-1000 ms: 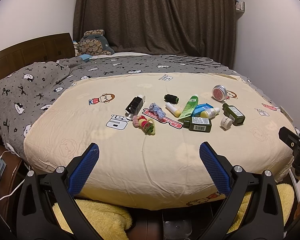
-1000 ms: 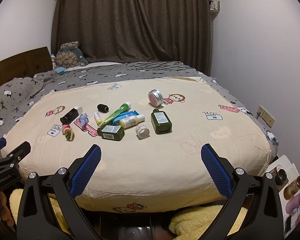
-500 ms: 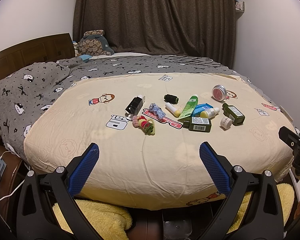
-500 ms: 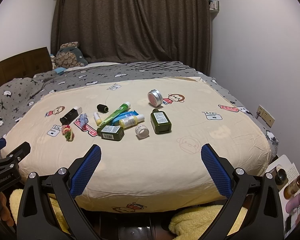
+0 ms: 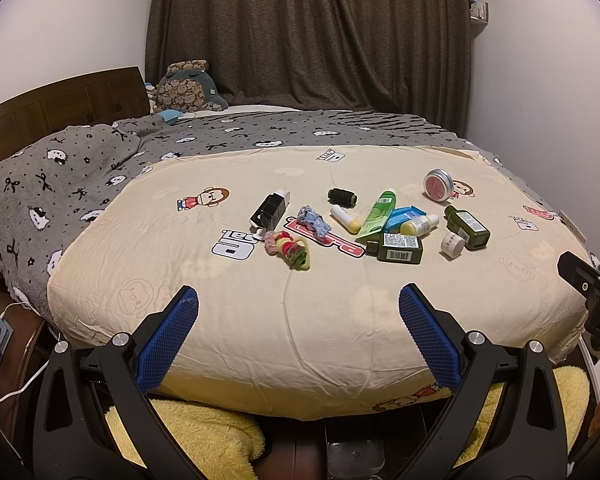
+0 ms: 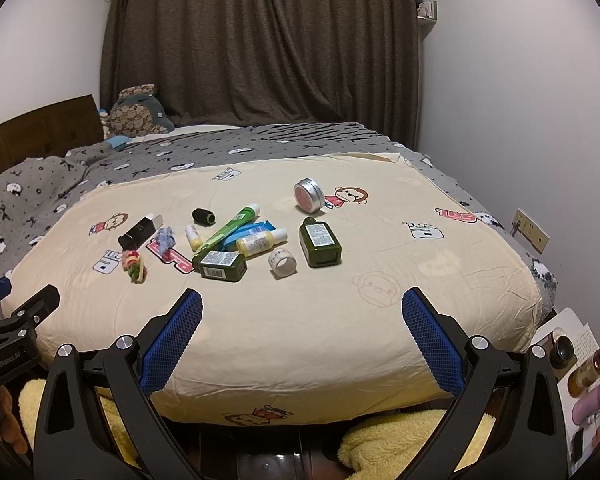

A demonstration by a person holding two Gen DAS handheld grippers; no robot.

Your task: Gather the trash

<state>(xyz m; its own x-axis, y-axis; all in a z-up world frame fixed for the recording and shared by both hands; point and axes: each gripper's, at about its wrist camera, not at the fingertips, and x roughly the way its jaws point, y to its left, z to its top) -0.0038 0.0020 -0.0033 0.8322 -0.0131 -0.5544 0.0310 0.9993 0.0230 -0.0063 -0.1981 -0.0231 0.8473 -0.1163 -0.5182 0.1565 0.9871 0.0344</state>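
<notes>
A cluster of small items lies mid-way across the bed (image 5: 340,340), well ahead of both tongs. At its left end sit a boxy tube (image 5: 269,213) and hair ties (image 5: 288,249); at its right, a bottle (image 5: 467,227) with a tape roll (image 5: 452,245) just beside it. A round tin (image 5: 438,185) lies behind them. A stuffed toy (image 5: 188,88) rests at the headboard (image 5: 60,100), far left.

On the cream bedspread (image 5: 260,320) lie two dark green rectangular bottles (image 5: 400,247) (image 5: 467,227), one green tube (image 5: 378,213), one round pink-lidded tin (image 5: 438,185), two small yellow-and-white bottles (image 5: 419,225) (image 5: 345,218), one black spool (image 5: 341,197) and one black box (image 5: 270,212).
</notes>
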